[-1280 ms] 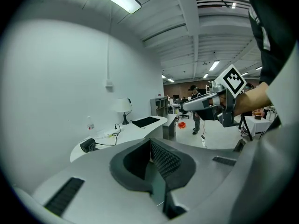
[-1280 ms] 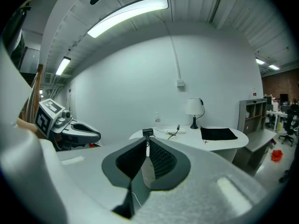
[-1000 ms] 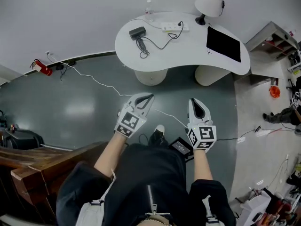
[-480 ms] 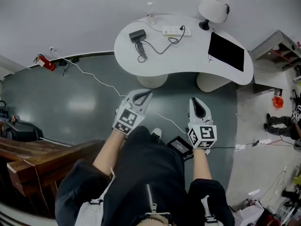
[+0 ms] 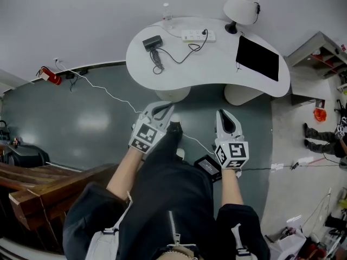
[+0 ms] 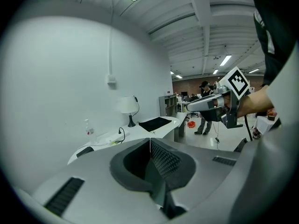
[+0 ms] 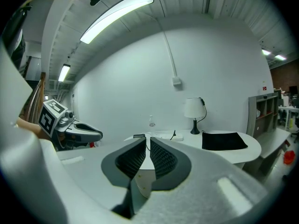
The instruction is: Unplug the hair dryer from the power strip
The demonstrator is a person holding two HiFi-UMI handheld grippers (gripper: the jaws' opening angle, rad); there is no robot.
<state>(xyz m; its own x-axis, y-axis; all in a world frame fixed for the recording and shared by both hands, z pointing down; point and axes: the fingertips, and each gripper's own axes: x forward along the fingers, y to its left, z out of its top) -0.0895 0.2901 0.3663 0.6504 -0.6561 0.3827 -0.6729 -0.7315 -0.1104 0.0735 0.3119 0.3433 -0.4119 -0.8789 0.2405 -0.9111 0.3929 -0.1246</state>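
On the white curved table (image 5: 217,64) lies the black hair dryer (image 5: 152,41). Its cord runs to a plug in the white power strip (image 5: 198,35) near the back edge. Both grippers hover over the grey floor, well short of the table. My left gripper (image 5: 165,108) is shut and empty, and so is my right gripper (image 5: 223,115). Looking along the left gripper (image 6: 150,140), the hair dryer (image 6: 84,150) and power strip (image 6: 110,136) lie ahead, far off. The right gripper view (image 7: 147,141) shows the power strip (image 7: 168,136) and hair dryer (image 7: 139,136) beyond its tips.
A white lamp (image 5: 241,5), a black mat (image 5: 257,57) and a clear bottle (image 5: 166,11) share the table. A white cable (image 5: 114,93) crosses the floor from a red fire extinguisher (image 5: 49,77). A black box (image 5: 209,168) sits by my feet. A wooden bench (image 5: 49,183) stands at left.
Both grippers have travelled forward toward the table as the person stepped, one foot now ahead between them. Both stay shut and empty.
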